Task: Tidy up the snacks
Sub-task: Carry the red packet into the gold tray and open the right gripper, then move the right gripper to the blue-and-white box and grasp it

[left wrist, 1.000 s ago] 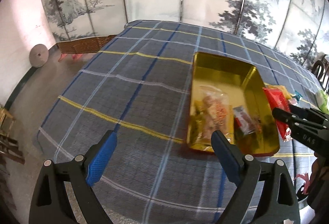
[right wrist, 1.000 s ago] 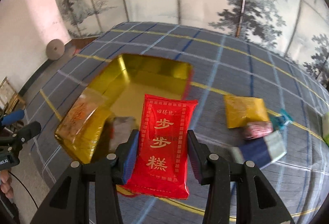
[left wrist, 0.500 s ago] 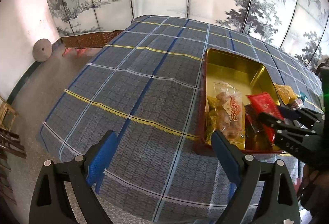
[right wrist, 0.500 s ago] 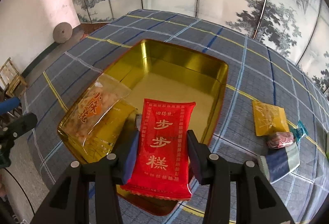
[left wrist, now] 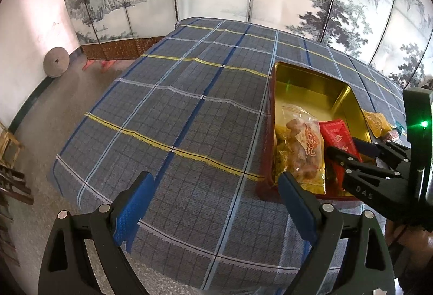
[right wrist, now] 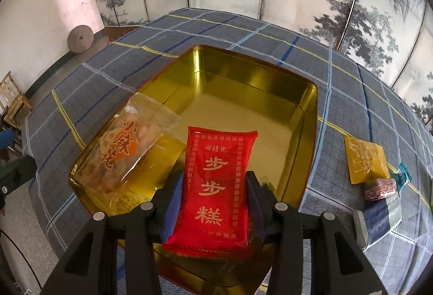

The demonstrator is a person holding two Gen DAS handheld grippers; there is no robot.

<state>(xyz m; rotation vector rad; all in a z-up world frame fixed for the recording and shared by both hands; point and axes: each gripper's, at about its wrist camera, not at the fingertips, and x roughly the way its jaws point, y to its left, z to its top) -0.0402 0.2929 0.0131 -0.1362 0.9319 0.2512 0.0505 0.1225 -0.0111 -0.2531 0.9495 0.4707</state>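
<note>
The red packet [right wrist: 216, 184] is pinched between the fingers of the right tool [right wrist: 215, 203], hanging over the near end of the gold tin [right wrist: 254, 73], above its floor and not yet let go. From the left-wrist view you can see that same right tool [left wrist: 349, 157] reaching in over the tin's near right corner with the red packet [left wrist: 338, 136] in its grip.

Already inside the tin: a clear bag of fried twists [right wrist: 127, 148] leaning against the left wall, with something yellow under it that I can't make out properly. The far half of the tin is bare gold floor, so there's plenty of room.

Off to the right of the tin, on the checked cloth of the tabletop [right wrist: 349, 94], more snacks are waiting: a yellow packet [right wrist: 365, 159] just beside the tin's right wall, a small pink sweet [right wrist: 380, 188] touching its near edge, a bit of teal wrapper [right wrist: 404, 176] next to that, and a blue and silver packet [right wrist: 379, 219] closest to the near edge.

The left tool [left wrist: 213, 203] is spread wide, gripping nothing, hovering over the cloth near the tabletop's near edge, left of the tin.

My read: roughly halfway. A couple of items boxed, one about to drop, at least four left outside.
</note>
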